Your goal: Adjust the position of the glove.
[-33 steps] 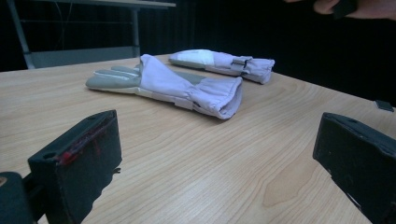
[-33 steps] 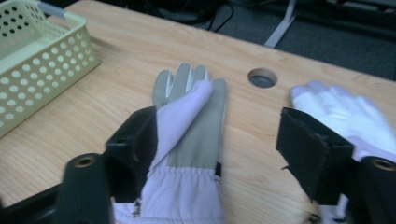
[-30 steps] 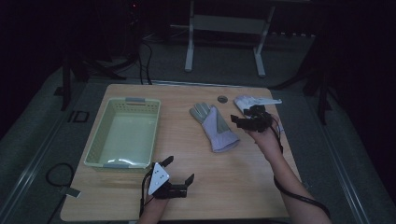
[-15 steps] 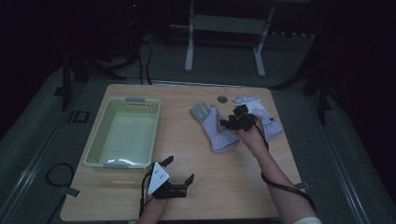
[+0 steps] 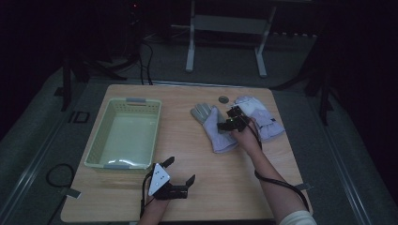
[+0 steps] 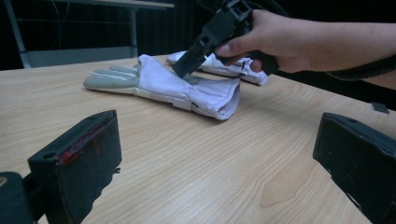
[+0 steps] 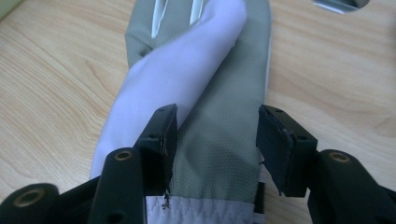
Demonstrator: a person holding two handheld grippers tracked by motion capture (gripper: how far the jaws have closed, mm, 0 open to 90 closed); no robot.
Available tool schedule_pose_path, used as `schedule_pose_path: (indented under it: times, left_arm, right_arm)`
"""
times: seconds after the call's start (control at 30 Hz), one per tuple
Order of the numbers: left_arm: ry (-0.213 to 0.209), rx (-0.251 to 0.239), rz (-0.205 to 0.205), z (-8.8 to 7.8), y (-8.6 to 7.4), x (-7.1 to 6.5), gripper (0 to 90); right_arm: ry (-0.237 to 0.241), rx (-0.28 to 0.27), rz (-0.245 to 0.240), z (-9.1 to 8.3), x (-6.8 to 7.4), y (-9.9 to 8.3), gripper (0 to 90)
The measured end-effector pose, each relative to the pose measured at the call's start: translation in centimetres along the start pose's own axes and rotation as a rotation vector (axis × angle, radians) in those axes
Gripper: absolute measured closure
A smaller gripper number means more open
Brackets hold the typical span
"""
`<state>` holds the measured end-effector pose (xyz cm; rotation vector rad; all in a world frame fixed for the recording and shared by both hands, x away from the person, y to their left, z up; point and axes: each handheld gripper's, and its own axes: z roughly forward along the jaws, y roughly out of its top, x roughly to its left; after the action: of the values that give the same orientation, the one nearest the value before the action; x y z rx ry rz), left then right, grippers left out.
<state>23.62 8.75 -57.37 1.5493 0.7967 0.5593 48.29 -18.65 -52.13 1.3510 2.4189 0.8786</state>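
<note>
Right gripper (image 5: 228, 123): jaws part-way in after closing, straddling the wrist end of the near glove (image 5: 213, 129); grey fabric lies between the pads, which do not yet visibly pinch it.

Near glove: flat on the table (image 5: 234, 187), directly under this gripper, white flap folded over its grey palm.

Second glove (image 5: 257, 114): just beyond the gripper, on its far side.

Small round disc (image 5: 223, 99): past the gloves.

Basket (image 5: 101, 145): well off to its left, nothing in it.

Left gripper (image 5: 177, 177): jaws wide apart, resting at the near table edge.

Step judged: grasp in progress. Next: close fully on the fabric, then lift.
</note>
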Motion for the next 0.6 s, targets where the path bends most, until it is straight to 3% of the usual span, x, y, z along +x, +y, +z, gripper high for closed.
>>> schedule_pose_path:
  times: [0.1, 0.3, 0.33, 0.43, 0.53, 0.6]
  left_arm:
    - [0.0, -0.001, 0.002, 0.0, 0.0, 0.0, 1.1]
    - [0.0, 0.0, 0.002, 0.0, 0.0, 0.0, 1.1]
    - [0.0, -0.002, -0.001, 0.0, 0.0, 0.0, 1.0]
    - [-0.001, -0.002, 0.002, 0.0, 0.0, 0.0, 1.0]
    - [0.0, 0.0, -0.004, 0.0, 0.0, 0.0, 1.1]
    - [-0.001, 0.0, -0.006, 0.0, 0.0, 0.1, 1.1]
  right_arm:
    - [-0.004, 0.02, -0.003, 0.6, 0.2, -0.3, 45.0]
    - [-0.039, 0.036, -0.072, 1.4, 0.8, -0.7, 45.1]
    - [-0.035, 0.031, -0.098, 1.4, 0.8, -0.9, 48.8]
    - [-0.026, 0.032, -0.097, 1.4, 0.7, -1.0, 52.8]
    - [-0.036, 0.041, -0.115, 1.3, 1.0, -0.9, 67.5]
    - [-0.039, 0.044, -0.114, 1.3, 1.1, -0.8, 70.0]
